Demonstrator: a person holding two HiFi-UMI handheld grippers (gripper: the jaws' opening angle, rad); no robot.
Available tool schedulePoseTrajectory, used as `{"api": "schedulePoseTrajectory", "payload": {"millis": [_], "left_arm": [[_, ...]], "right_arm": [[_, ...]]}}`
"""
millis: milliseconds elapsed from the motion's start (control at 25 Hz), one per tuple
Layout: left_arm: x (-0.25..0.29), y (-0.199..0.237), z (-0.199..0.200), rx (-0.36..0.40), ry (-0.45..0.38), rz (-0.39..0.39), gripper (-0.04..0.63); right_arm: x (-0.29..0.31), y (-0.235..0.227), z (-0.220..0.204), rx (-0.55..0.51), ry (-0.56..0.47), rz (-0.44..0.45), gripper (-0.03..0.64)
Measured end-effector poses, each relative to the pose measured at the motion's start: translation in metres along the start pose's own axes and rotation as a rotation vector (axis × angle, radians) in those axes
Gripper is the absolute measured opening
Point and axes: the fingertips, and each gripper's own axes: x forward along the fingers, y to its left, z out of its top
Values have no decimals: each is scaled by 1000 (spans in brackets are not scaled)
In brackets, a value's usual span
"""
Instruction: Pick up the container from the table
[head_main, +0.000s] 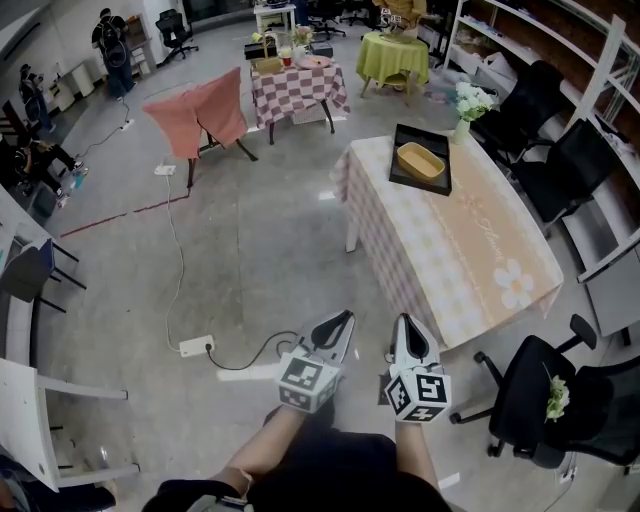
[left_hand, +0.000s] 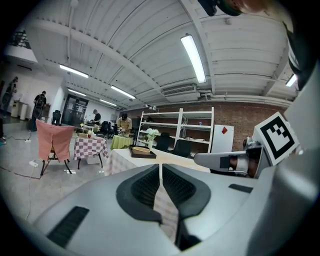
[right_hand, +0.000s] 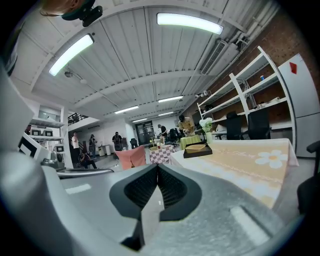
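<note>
Your left claw (head_main: 344, 318) and right claw (head_main: 404, 322) were pressed together, empty, well apart from the oval tan container (head_main: 420, 160) (in a black tray (head_main: 420, 185)).

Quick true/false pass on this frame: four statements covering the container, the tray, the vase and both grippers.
1. The container sits in a black tray at the far end of the table. True.
2. The left gripper holds the container. False: its jaws are together on nothing, and it is well short of the table.
3. The right gripper has its jaws together with nothing between them. True.
4. The vase of white flowers stands inside the tray. False: it stands outside the tray, beside it.
</note>
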Motion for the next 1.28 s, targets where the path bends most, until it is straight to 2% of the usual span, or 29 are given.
{"api": "schedulePoseTrajectory", "payload": {"millis": [360,1280], "left_arm": [[37,43,20,7,-6,-33,26],[102,119,32,21,8,-73,26]], "right_arm": [[55,-1,10,2,-4,-31,5],[157,-4,14,24,-7,-55,5]]}}
